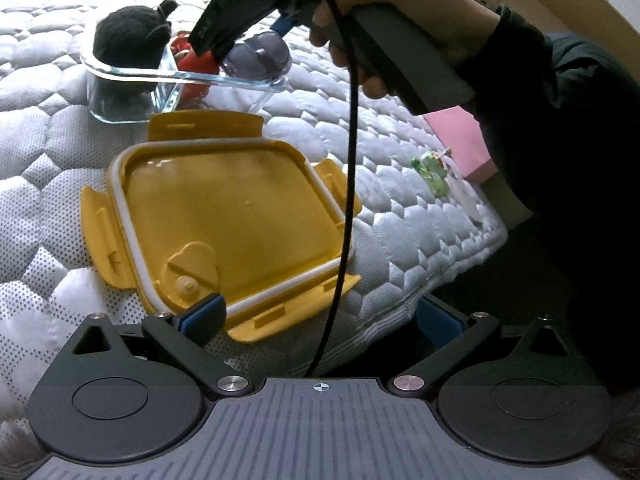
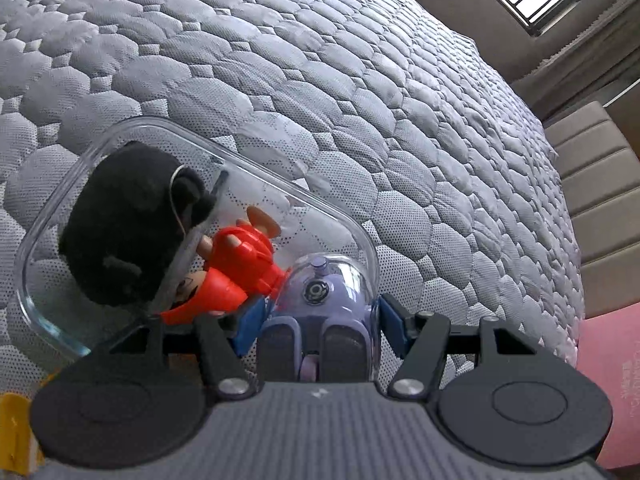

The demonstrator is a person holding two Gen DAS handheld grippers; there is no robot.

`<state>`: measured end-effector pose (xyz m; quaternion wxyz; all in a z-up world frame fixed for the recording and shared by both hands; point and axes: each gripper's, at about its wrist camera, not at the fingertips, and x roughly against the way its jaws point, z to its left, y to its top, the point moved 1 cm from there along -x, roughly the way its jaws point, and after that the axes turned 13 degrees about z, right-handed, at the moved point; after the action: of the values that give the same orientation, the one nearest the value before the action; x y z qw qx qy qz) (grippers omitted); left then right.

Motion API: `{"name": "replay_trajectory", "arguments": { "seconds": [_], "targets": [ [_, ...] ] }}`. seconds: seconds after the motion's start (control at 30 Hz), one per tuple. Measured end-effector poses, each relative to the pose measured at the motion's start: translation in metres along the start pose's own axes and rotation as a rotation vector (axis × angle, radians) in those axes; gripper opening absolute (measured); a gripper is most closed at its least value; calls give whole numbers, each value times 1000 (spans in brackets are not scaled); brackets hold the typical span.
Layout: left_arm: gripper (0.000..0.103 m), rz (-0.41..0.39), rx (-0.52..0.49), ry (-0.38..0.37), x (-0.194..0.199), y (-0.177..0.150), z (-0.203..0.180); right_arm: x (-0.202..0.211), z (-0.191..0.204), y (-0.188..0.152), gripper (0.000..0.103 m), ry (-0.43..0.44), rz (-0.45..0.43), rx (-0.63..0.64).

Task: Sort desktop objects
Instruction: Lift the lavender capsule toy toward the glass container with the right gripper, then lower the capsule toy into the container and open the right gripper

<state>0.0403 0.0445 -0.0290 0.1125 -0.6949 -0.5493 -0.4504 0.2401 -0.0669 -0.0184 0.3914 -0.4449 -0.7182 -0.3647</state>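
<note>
A clear glass container (image 1: 132,76) (image 2: 52,320) sits on the quilted mattress and holds a black plush toy (image 1: 128,34) (image 2: 124,236) and a red toy figure (image 1: 198,62) (image 2: 240,268). My right gripper (image 2: 320,320) is shut on a purple mouse (image 2: 324,300) and holds it over the container's right end; the mouse also shows in the left wrist view (image 1: 260,58). The yellow lid (image 1: 224,216) lies upside down in front of the container. My left gripper (image 1: 320,316) is open and empty at the lid's near edge.
A small green toy (image 1: 434,172) and a pink box (image 1: 464,140) (image 2: 612,380) lie near the mattress's right edge (image 1: 440,280). A black cable (image 1: 348,200) hangs across the lid. A beige sofa (image 2: 592,184) stands beyond the mattress.
</note>
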Motion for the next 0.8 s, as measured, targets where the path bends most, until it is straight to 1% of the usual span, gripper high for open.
{"name": "replay_trajectory", "arguments": {
  "seconds": [0.2, 0.23, 0.3, 0.37, 0.43, 0.5, 0.53, 0.6, 0.63, 0.7, 0.8],
  "targets": [
    [103, 13, 4, 2, -3, 0, 0, 15, -14, -4, 68, 61, -26, -20],
    [103, 15, 3, 2, -3, 0, 0, 20, -17, -5, 69, 62, -43, -30],
    [103, 18, -1, 3, -4, 0, -2, 28, -22, -6, 75, 53, -79, -45],
    [103, 20, -5, 4, -5, 0, -3, 36, -27, -6, 75, 36, -115, -54],
    [103, 20, -10, 6, -5, -1, -4, 38, -30, -6, 74, 11, -130, -61],
    [103, 19, -11, 8, -5, -2, -4, 37, -31, -8, 62, 11, -128, -53],
    [103, 18, -10, 8, -4, -2, -4, 35, -30, -8, 58, 14, -114, -47],
    [103, 17, -4, 8, -4, -2, -3, 31, -29, -10, 39, 15, -83, -36],
    [103, 18, -1, 7, -5, -2, -3, 29, -27, -12, 37, 17, -72, -28],
    [103, 19, 6, 3, -5, -1, -2, 26, -30, -16, 31, 79, -72, -57],
    [103, 24, 10, 3, -7, 0, -1, 21, -34, -21, 29, 169, -67, -101]
  ]
}}
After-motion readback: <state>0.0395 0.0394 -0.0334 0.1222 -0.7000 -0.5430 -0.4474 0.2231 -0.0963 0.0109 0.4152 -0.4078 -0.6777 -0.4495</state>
